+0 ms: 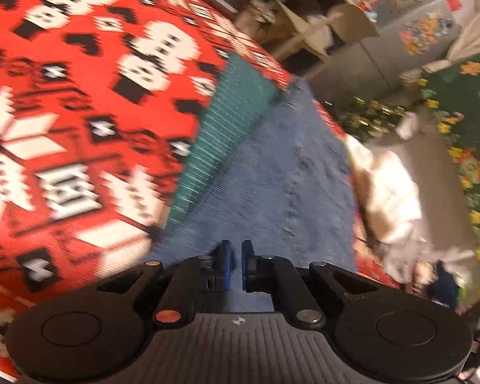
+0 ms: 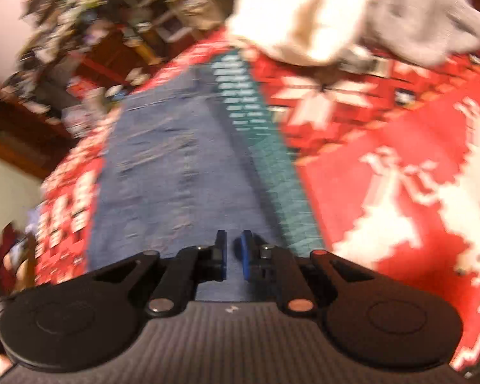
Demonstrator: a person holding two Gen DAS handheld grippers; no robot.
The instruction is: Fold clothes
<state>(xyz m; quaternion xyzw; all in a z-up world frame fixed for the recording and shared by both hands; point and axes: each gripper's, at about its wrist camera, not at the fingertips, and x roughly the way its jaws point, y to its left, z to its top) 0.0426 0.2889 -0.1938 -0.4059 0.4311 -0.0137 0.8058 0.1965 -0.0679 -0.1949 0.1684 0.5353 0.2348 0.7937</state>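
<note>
Left wrist view shows a green patterned mat (image 1: pixel 464 147); both near-closed grippers (image 1: pixel 236 249) (image 2: pixel 233 240) hover over blue cloth (image 1: pixel 272 172), gripping nothing

Support surface – a flat top covered by a red cloth (image 1: pixel 80 102) with a white and black knitted-style pattern of snowflakes and reindeer. Lying directly on it: a blue denim garment (image 1: pixel 272 172), spread lengthwise; a teal ribbed garment (image 1: pixel 220 121) alongside and touching the denim's edge, partly beneath it; and a loose heap of white and grey clothes (image 2: pixel 336 16) near the cloth's far edge – blurred, individual pieces indistinguishable
</note>
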